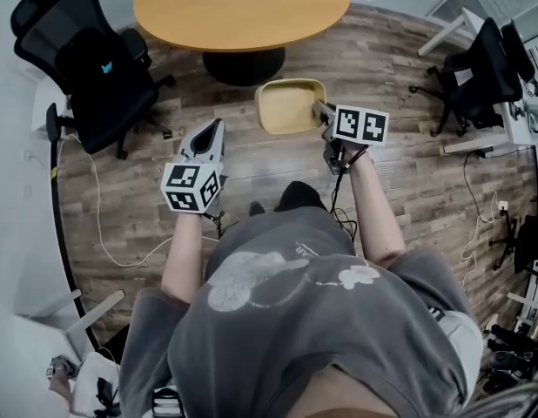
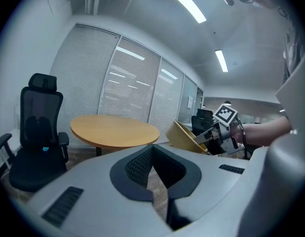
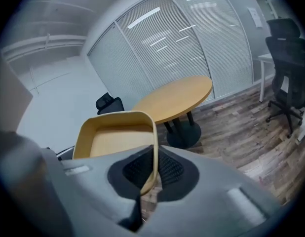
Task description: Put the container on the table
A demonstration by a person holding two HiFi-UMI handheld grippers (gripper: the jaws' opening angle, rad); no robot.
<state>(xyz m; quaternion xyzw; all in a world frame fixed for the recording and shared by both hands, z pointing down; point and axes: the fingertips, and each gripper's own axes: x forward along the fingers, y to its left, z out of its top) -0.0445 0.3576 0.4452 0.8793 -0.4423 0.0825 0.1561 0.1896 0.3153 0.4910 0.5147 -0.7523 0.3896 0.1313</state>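
The right gripper point(image 1: 322, 112) has its jaws clamped on the rim of the yellow container point(image 1: 286, 107). In its own view a thin side wall of the container point(image 3: 113, 142) runs straight down between the two dark pads, which pinch it from both sides. The container hangs in the air over the wood floor point(image 1: 408, 190) at the person's 12 o'clock, its open side up, short of the table point(image 1: 243, 7) and not touching it. The round table stands farther out along the same 12 o'clock line, on a dark pedestal. Seen from the left gripper view, the container point(image 2: 184, 137) is tilted and sits at 2 o'clock from the table edge, with the right hand point(image 2: 236, 132) behind it. The left gripper point(image 1: 218, 125) is at the container's 8 o'clock, apart from it. Its jaws are drawn together with nothing between them, and only floor shows in the hollow between the pads point(image 2: 137, 167). One black chair point(image 1: 86, 59) stands at the person's 10 o'clock, beside the table, and another chair point(image 1: 478, 72) stands at 2 o'clock near a white desk point(image 1: 513, 120).
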